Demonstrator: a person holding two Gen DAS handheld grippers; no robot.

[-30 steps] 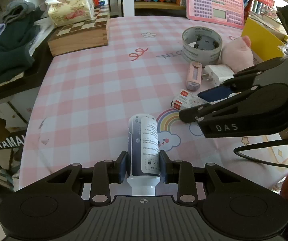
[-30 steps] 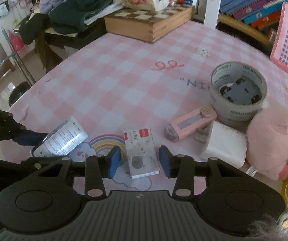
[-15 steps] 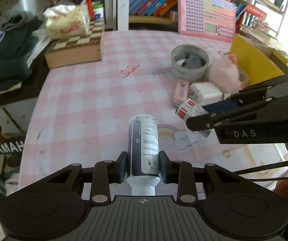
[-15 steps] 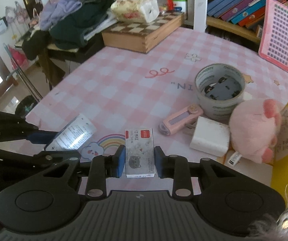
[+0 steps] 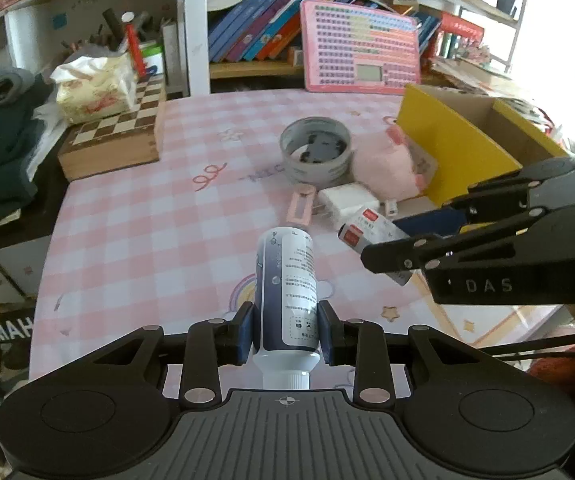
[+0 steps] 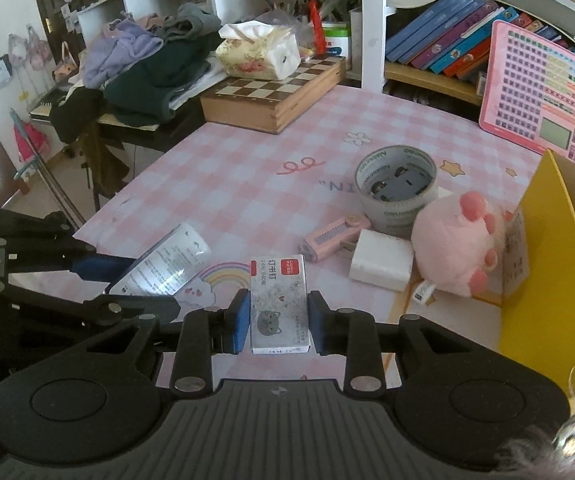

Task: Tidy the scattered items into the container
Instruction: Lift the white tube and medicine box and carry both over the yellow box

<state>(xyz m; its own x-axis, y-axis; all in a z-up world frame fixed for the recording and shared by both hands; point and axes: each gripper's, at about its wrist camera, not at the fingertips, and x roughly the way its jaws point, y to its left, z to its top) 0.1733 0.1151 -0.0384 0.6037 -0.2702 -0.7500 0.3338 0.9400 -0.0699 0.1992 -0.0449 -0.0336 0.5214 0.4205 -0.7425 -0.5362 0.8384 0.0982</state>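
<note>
Two loads are held clear of the pink-checked bench [image 5: 135, 216]. The left tool [image 5: 286, 332] is clamped on a white-and-navy bottle [image 5: 287, 280], cap toward the camera, its far end pointing over the bench. The right tool [image 6: 278, 322] has just been closing and now pinches a small staple box [image 6: 279, 300] flat between its blue pads. The container, a yellow box [image 5: 455, 152], stands open at the bench's right edge, near the right tool and well apart from the left.

Left on the bench: a tape roll [image 6: 397, 184], a pink toy [image 6: 459, 240] touching the box wall, a white charger [image 6: 381, 266] and a pink cutter [image 6: 335, 236].

The step in hand looks to be the carry to the box. Done well, each load would clear the yellow wall before release. The right tool, being nearer, should likely go first so the two do not cross. The bottle is gripped near its cap, so it may swing; a steady wrist would help.
</note>
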